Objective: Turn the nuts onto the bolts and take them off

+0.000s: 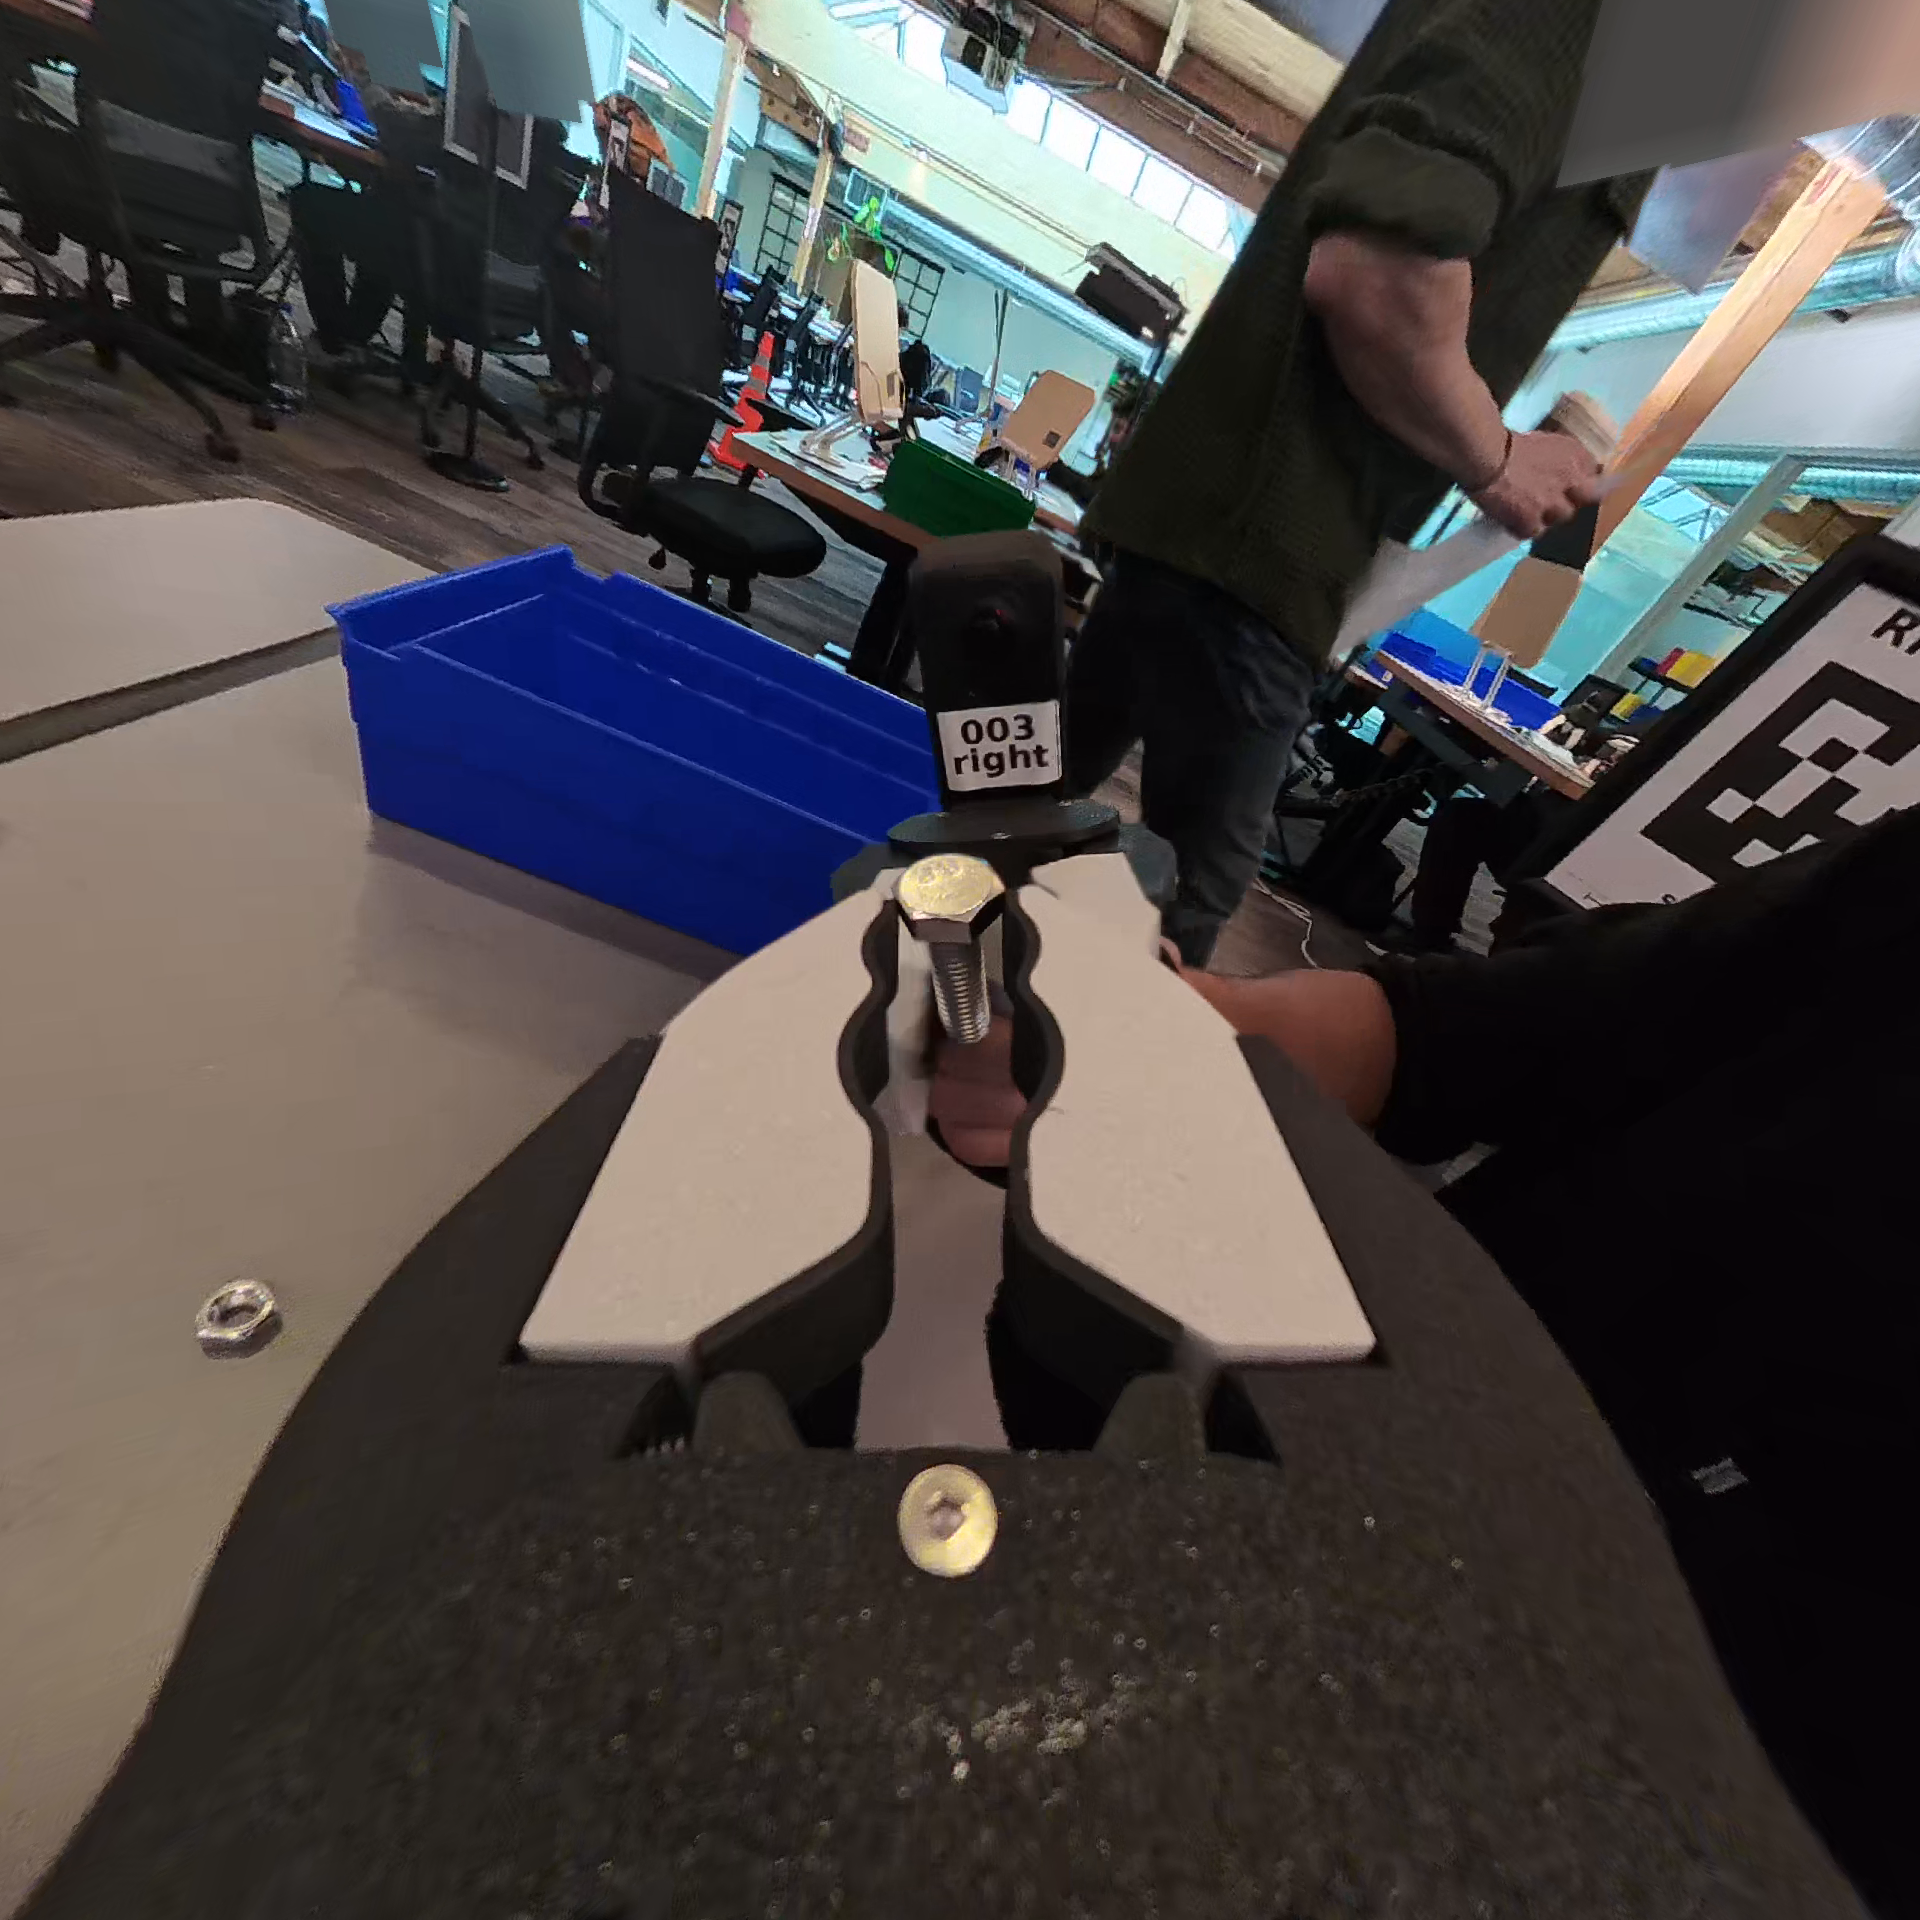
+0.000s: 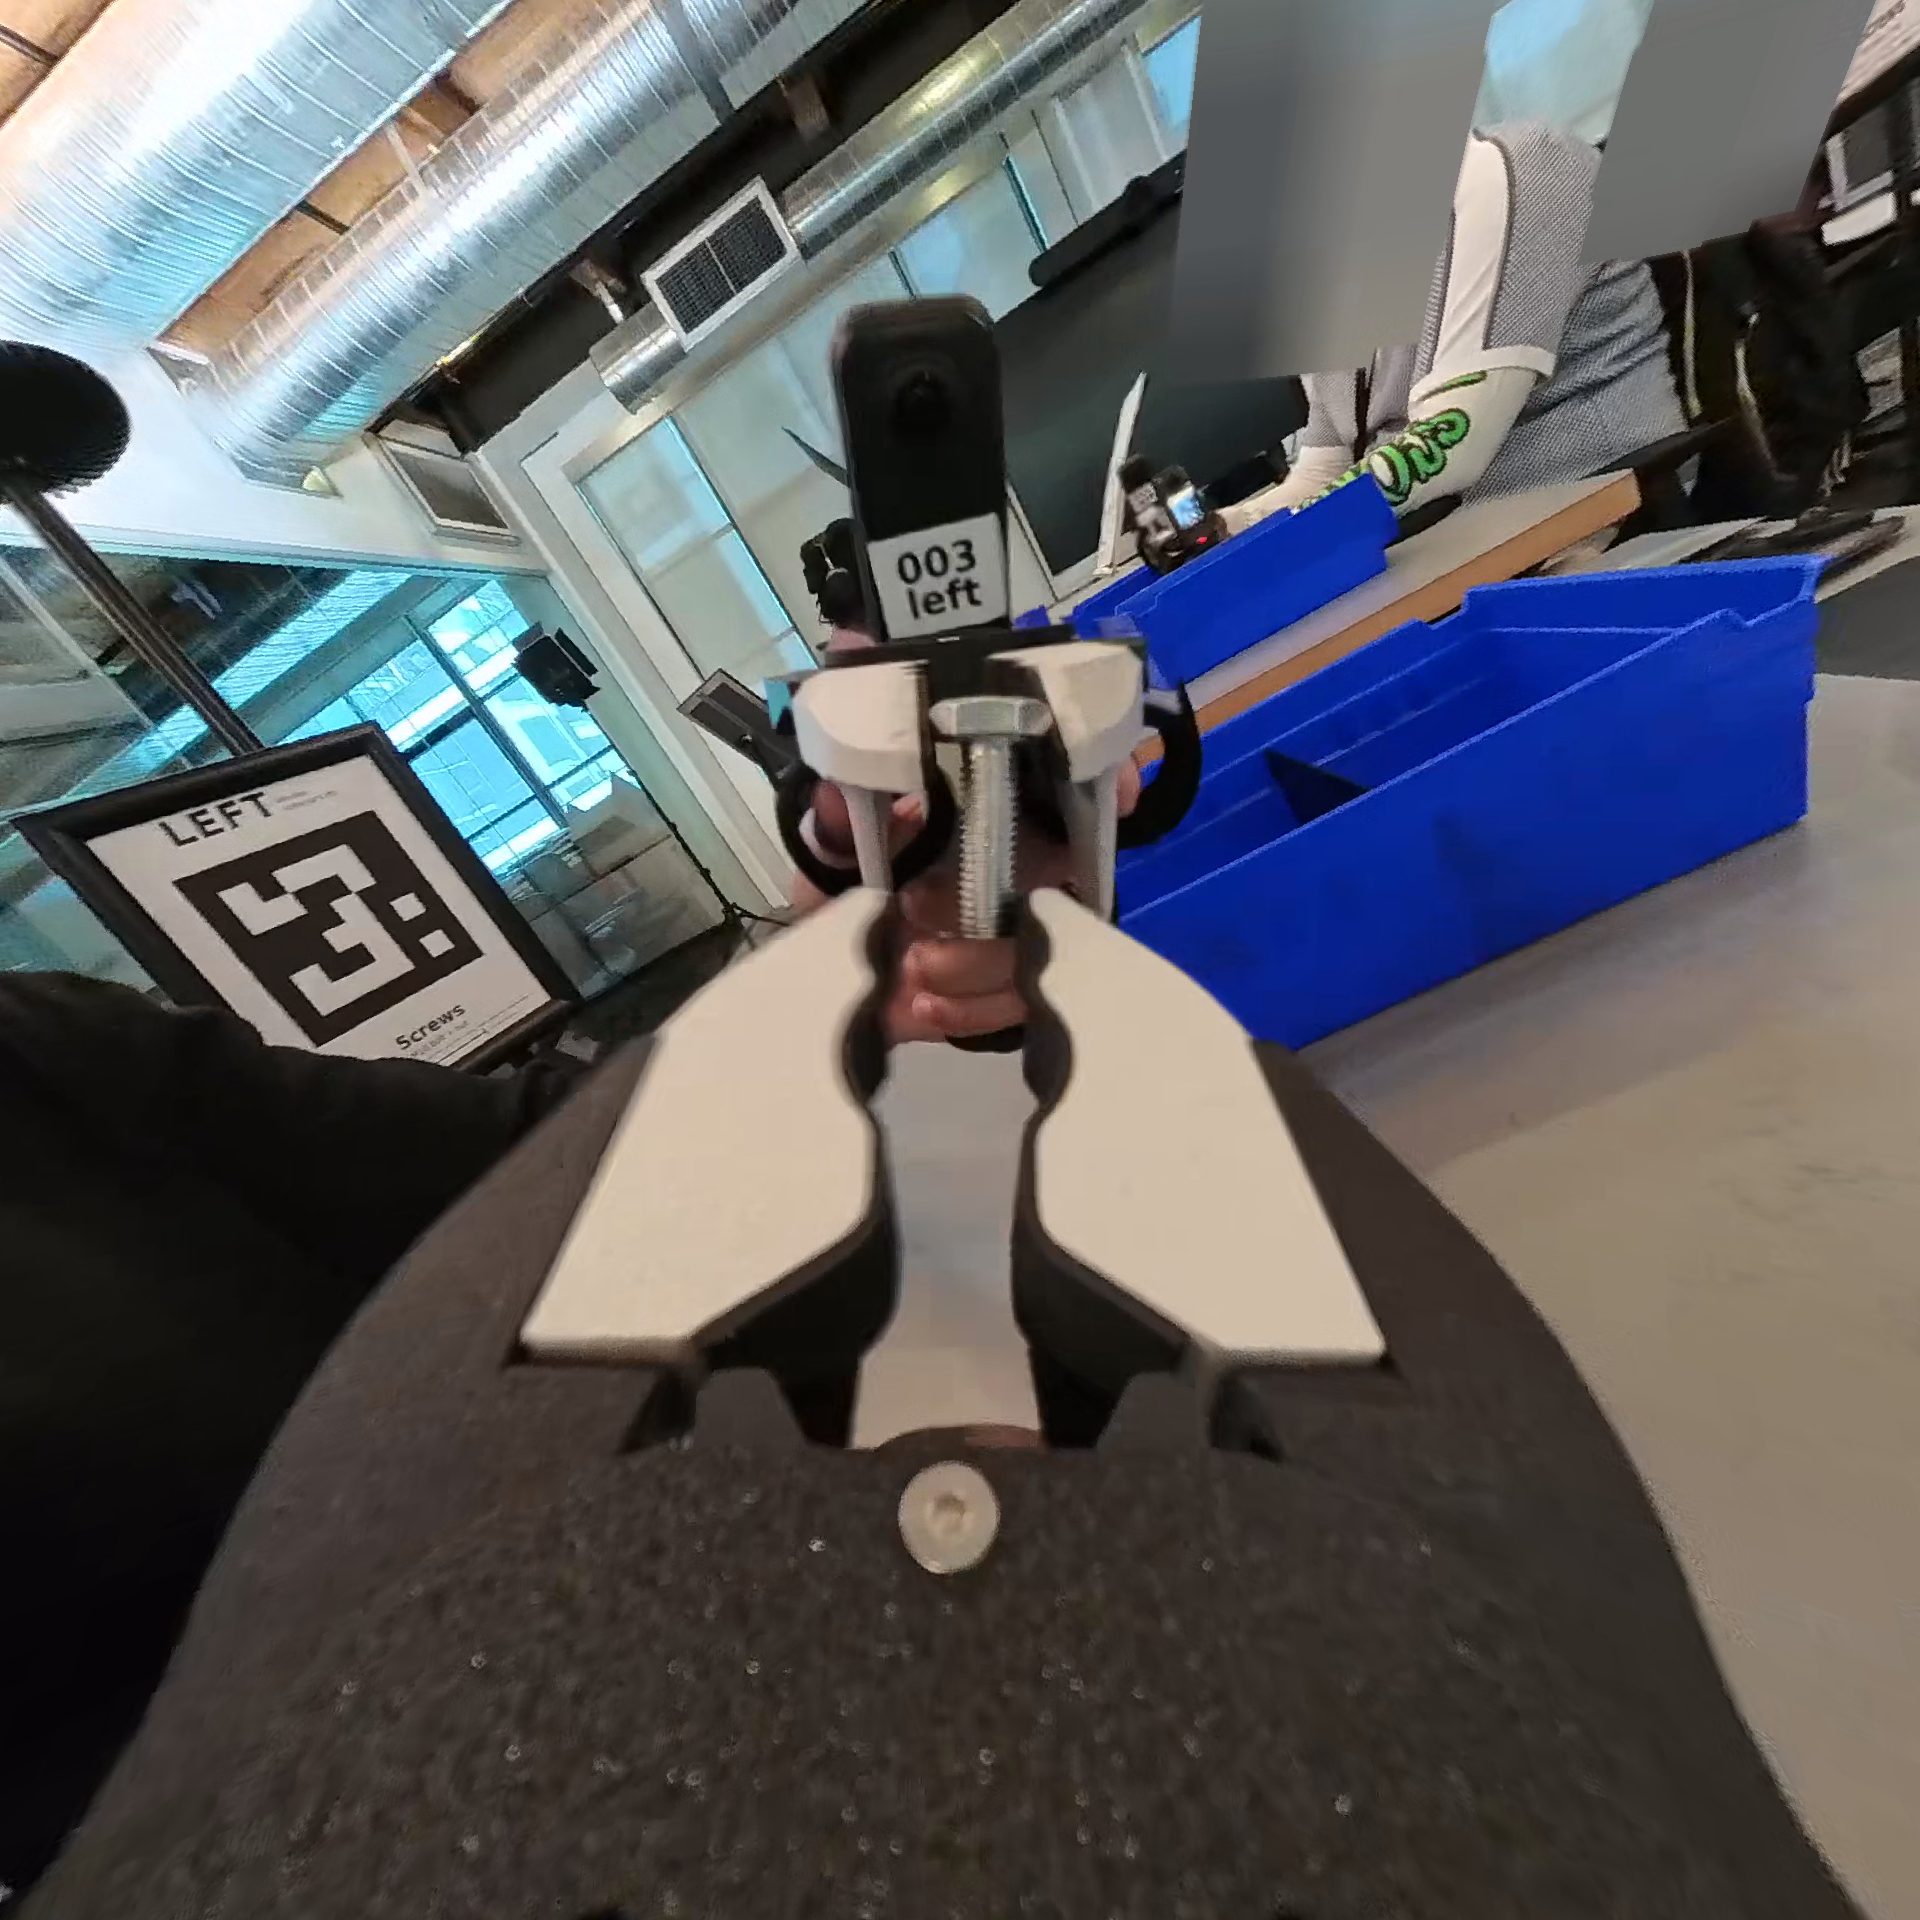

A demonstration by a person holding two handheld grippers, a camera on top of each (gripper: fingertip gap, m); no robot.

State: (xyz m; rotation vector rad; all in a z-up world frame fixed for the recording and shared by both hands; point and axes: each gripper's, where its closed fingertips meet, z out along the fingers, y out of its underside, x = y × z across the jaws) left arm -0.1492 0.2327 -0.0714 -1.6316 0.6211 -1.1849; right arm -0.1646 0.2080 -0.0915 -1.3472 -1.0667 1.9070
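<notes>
My left gripper [image 1: 951, 914] pinches the bolt [image 1: 956, 945] by its head; right gripper [image 2: 956, 935] pinches its threaded tip; nut [image 1: 237, 1317] lies on bare table [image 1: 260, 987], blue bin [image 1: 623, 727] beyond

The two tools face each other tip to tip over the counter [image 1: 260, 1039], so neither has room straight ahead: the right tool [image 1: 997, 883] blocks the left tool [image 1: 951, 914], with the bolt [image 1: 956, 956] upright between them. Left of the left tool the counter lies open, broken only by a nut [image 1: 237, 1315] lying flat. Farther back the blue bin [image 1: 623, 727] walls off that side. A framed sign [image 2: 301, 883] stands behind, apparently off the counter edge.
</notes>
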